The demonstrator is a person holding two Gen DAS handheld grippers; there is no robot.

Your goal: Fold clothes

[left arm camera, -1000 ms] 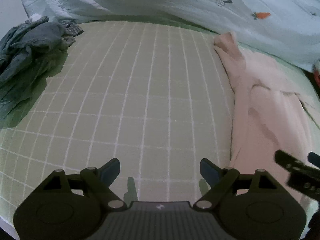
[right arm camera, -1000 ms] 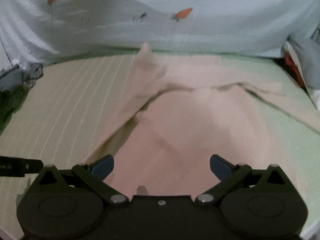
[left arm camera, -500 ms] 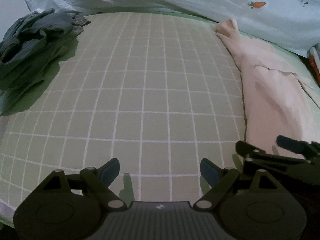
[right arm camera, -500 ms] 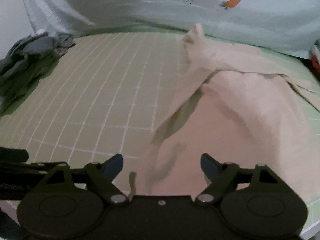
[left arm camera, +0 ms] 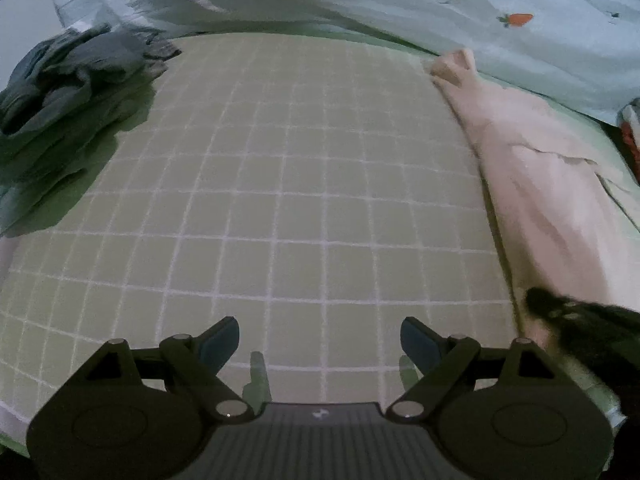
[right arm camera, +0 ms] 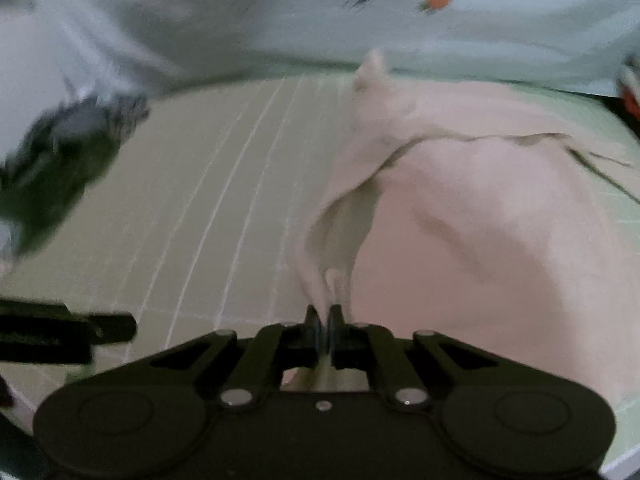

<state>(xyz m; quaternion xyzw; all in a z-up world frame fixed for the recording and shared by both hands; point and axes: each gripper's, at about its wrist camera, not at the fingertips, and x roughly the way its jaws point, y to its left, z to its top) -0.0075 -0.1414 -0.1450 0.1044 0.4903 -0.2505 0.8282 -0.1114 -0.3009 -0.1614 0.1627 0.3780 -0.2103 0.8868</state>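
A pale pink garment (right arm camera: pixel 480 208) lies spread on the green grid mat (right arm camera: pixel 208 208), and it runs down the right side of the left wrist view as the pink garment (left arm camera: pixel 552 200). My right gripper (right arm camera: pixel 325 320) is shut on the garment's near left edge, and the cloth rises in a fold from its tips. My left gripper (left arm camera: pixel 320 338) hangs open over the bare mat (left arm camera: pixel 280 200) with nothing between its fingers. The right gripper (left arm camera: pixel 568 312) shows blurred at the lower right of the left wrist view, against the pink cloth.
A heap of dark grey clothes (left arm camera: pixel 68 92) lies at the mat's far left, blurred as the grey heap (right arm camera: pixel 60 152) in the right wrist view. A pale blue sheet with carrot prints (left arm camera: pixel 400 4) hangs along the back. A red item (left arm camera: pixel 630 136) sits at the far right.
My right gripper has closed on the pink garment's near left edge; it was open half a second ago. The left gripper stayed open over the mat and shifted slightly.
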